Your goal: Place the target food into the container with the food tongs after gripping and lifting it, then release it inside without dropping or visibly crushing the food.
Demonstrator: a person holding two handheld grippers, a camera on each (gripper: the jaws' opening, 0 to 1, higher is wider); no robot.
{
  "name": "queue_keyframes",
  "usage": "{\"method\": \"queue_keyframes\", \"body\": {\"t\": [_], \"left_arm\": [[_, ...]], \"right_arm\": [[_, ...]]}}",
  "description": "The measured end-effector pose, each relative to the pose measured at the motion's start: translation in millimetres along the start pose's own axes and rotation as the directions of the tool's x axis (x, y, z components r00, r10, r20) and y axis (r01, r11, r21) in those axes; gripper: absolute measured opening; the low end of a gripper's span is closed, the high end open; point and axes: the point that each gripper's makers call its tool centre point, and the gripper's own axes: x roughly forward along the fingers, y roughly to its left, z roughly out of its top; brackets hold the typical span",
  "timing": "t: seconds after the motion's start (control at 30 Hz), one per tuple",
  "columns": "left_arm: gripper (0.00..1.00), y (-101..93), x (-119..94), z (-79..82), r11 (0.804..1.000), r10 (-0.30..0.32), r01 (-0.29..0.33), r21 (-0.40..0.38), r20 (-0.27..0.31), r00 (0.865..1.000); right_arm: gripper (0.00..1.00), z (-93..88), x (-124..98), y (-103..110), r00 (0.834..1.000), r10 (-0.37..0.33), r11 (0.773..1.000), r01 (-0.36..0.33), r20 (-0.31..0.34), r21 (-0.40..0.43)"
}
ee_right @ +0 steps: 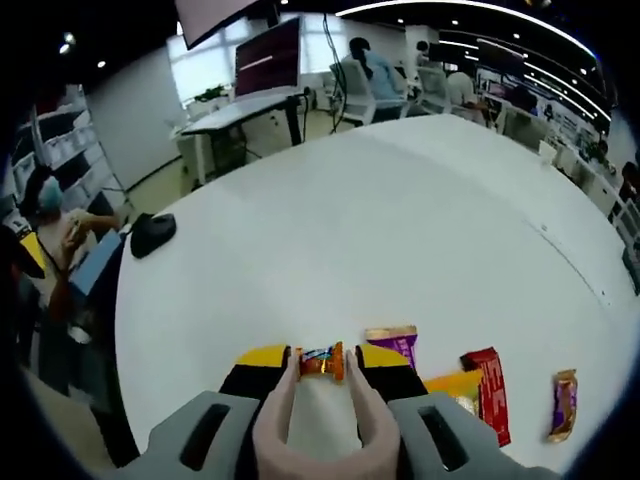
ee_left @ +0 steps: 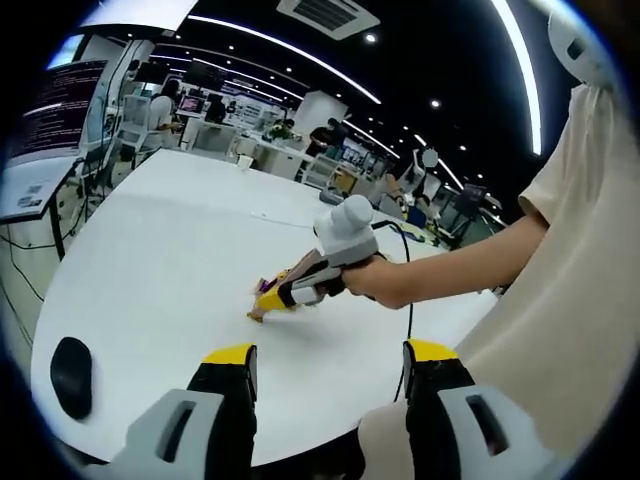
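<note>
**Orange candy pinched in the tongs, other snacks close by**

In the right gripper view, my right gripper holds pink food tongs between its jaws, and the tong tips pinch a small orange wrapped candy just above the white table. The jaws are pressed on the tong arms. At about 3 o'clock from the candy lie a purple packet, a yellow packet, a red packet and, further out, a brown-purple bar; the purple one is just beside the right jaw. A black mouse rests near the table edge at 10 o'clock.

In the left gripper view, my left gripper hangs with its jaws spread, gripping nothing. At 12 o'clock from it I see the right gripper low over the table, with a hand around it.
</note>
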Motion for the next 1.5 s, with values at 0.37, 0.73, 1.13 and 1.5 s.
{"method": "queue_keyframes", "body": {"t": [0.37,0.73,1.13,1.5], "left_arm": [[0.59,-0.5,-0.7,0.8,1.0,0.006,-0.006,-0.003,0.006,1.0],[0.59,-8.5,-1.1,1.3,1.0,0.007,-0.007,0.007,0.011,1.0],[0.59,-35.8,12.5,8.3,0.999,-0.009,0.008,0.05,0.017,1.0],[0.59,-72.0,35.1,11.2,0.993,-0.058,0.058,0.099,0.001,0.998]], "right_arm": [[0.18,-1.4,-4.5,3.1,1.0,0.025,1.0,-0.025,0.005,0.001],[0.17,15.2,-25.9,-8.3,0.997,0.019,0.999,-0.022,0.073,0.048],[0.17,34.4,-80.6,-37.6,0.982,-0.03,0.997,0.016,0.188,0.08],[0.18,33.4,-141.0,-81.3,0.955,-0.124,0.986,0.087,0.271,0.144]]}}
